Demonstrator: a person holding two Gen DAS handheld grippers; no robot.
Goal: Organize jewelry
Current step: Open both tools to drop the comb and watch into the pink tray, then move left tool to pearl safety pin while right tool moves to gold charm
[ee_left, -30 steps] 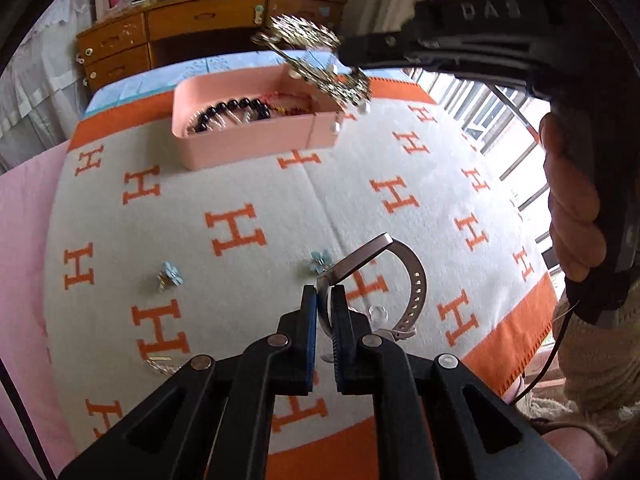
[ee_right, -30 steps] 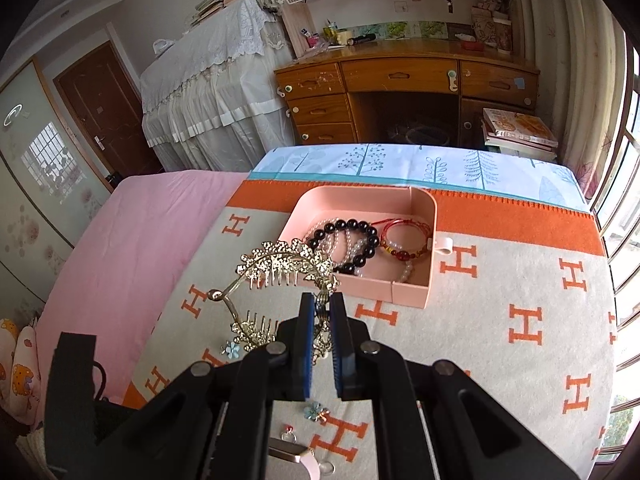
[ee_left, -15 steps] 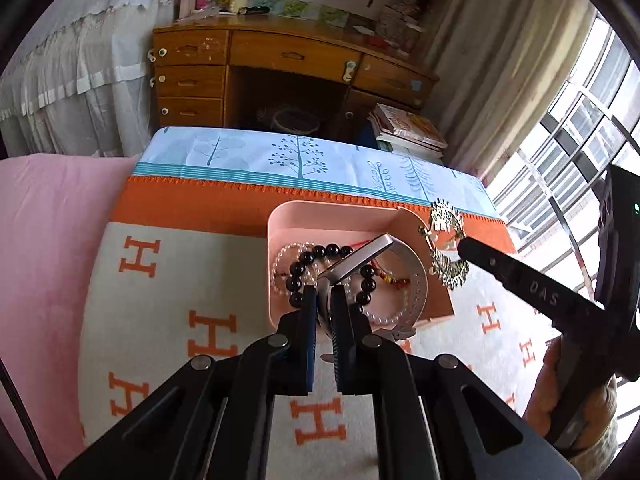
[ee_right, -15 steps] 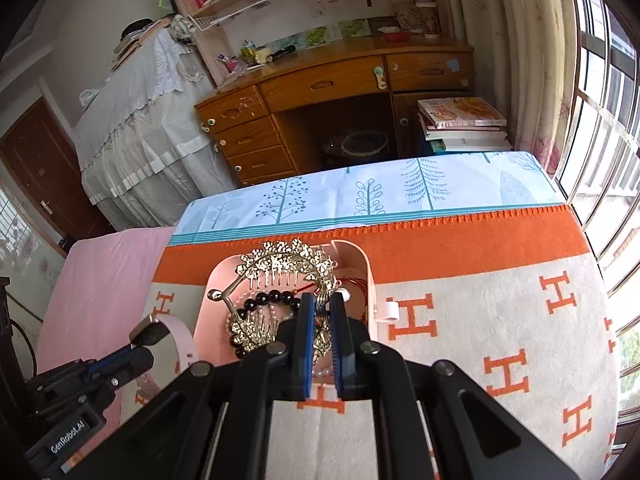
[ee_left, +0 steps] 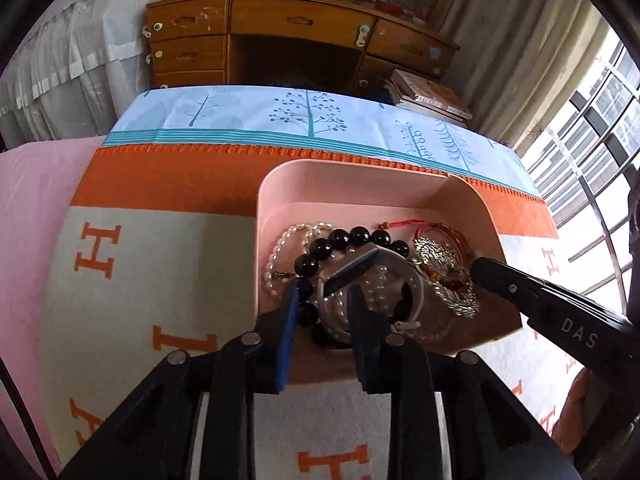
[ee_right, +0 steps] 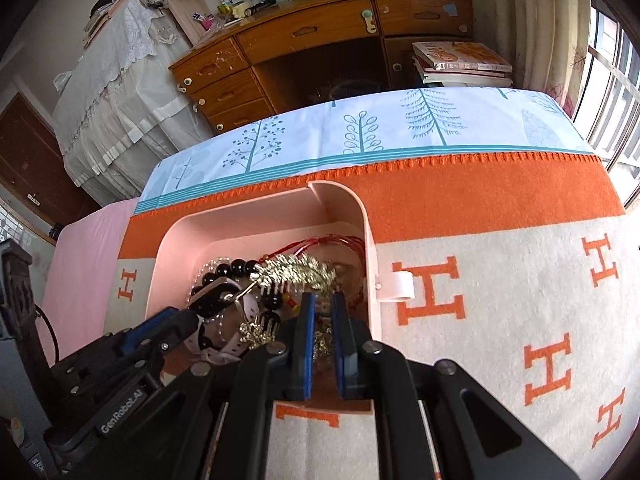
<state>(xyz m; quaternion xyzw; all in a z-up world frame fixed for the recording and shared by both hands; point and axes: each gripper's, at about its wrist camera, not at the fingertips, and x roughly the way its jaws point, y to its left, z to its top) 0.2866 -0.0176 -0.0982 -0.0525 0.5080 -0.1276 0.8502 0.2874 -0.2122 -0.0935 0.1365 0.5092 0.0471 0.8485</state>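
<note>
Jewelry lies in the pink tray [ee_left: 280,184] mid-frame: left claw [ee_left: 324,320], jaws just parted, straddles the stiff pink watch [ee_left: 412,292], while right claw [ee_right: 320,316] pinches the light, snag-prone gold hair comb [ee_right: 296,270], best held by its spine.

Bright daylight floods in from the window [ee_left: 592,128]; glass there blows out white, and fisheye bending darkens every corner

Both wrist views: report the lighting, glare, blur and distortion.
Left wrist view: daylight from the window blows out the right edge; fisheye bends the desk; the pink tray is sharp, the near left tongs slightly soft. Right wrist view: even daylight, glare at the window, curved blanket edge, dark corners, no motion blur.
</note>
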